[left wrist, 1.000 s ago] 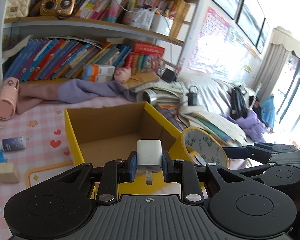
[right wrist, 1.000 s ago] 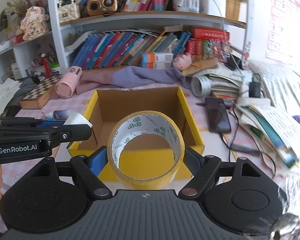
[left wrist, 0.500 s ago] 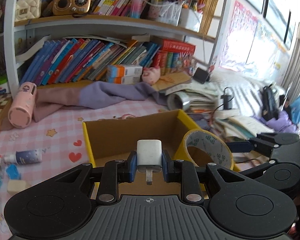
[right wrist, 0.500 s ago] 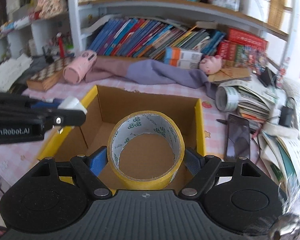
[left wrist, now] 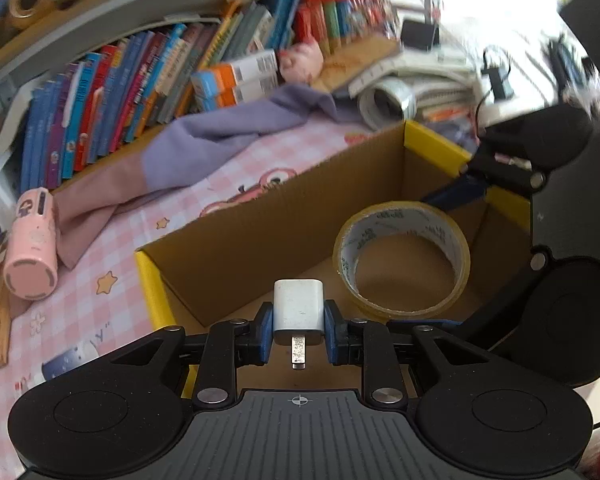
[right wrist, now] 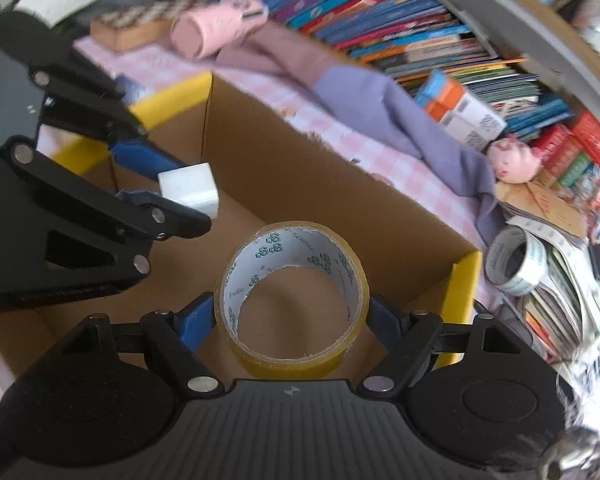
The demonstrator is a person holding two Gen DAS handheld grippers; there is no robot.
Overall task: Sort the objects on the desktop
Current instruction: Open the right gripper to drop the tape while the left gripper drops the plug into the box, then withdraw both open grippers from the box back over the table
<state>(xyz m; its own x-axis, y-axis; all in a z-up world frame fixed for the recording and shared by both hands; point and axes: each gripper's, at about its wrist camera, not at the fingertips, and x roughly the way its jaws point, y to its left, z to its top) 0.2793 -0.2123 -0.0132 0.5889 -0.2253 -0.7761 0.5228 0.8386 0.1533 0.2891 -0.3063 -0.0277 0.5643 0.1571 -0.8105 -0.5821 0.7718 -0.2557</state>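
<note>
My left gripper is shut on a small white charger plug, its metal connector pointing back toward the camera. It hangs over the open cardboard box with yellow rims. In the right wrist view the same plug shows at the left, inside the box opening. My right gripper is shut on a roll of yellow tape, blue pads pressing on both sides. The roll hangs low inside the box, to the right of the plug.
A pink cylinder and a purple and pink cloth lie on the pink checked tablecloth behind the box. A small tube lies at the left. Books fill the shelf behind; another tape roll, papers and a pig figure sit to the right.
Both grippers have moved forward and down over the box and rolled, so the scene now tilts. The tape roll and the plug stay gripped and now sit lower inside the box opening.
</note>
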